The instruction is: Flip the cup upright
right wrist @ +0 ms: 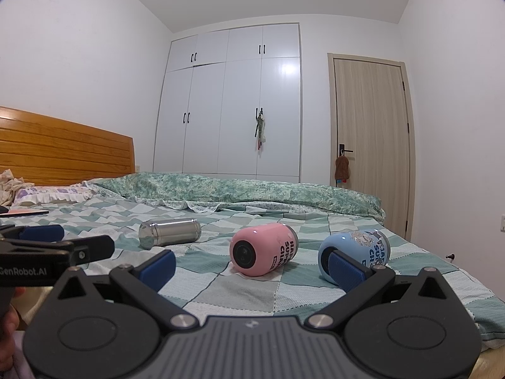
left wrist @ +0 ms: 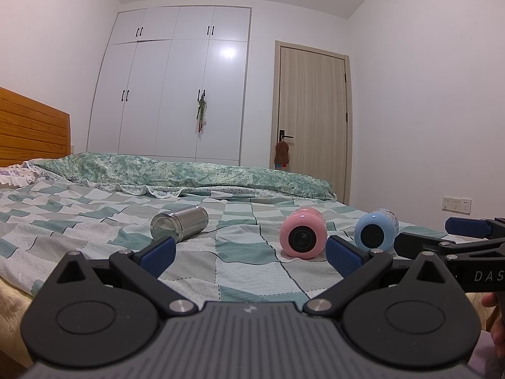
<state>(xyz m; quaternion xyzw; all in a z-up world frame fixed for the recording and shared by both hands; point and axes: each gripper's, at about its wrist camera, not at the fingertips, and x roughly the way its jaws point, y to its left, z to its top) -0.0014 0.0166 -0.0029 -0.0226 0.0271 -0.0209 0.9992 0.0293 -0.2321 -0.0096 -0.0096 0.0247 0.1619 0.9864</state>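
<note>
We see a steel cup [left wrist: 179, 227] with a brushed, shiny metal skin, and a pink cup [right wrist: 263, 254] and blue cup [right wrist: 355, 254] that look smooth and glossy. The bed [left wrist: 240, 271] wears a matt, checked woven cloth sheet. Our left gripper [left wrist: 251, 252] and right gripper [right wrist: 252, 263] are matt black plastic with ribbed blue pads [left wrist: 344, 257]. The headboard [right wrist: 63, 154] is varnished wood; the wardrobe [right wrist: 233, 107] is glossy white.

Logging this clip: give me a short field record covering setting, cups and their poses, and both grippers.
setting: bed with checked sheet
steel cup: on its side, leftmost
pink cup: on its side, middle
blue cup: on its side, rightmost
upright cups: none
left gripper: open, empty, short of the cups
right gripper: open, empty, short of the cups
</note>
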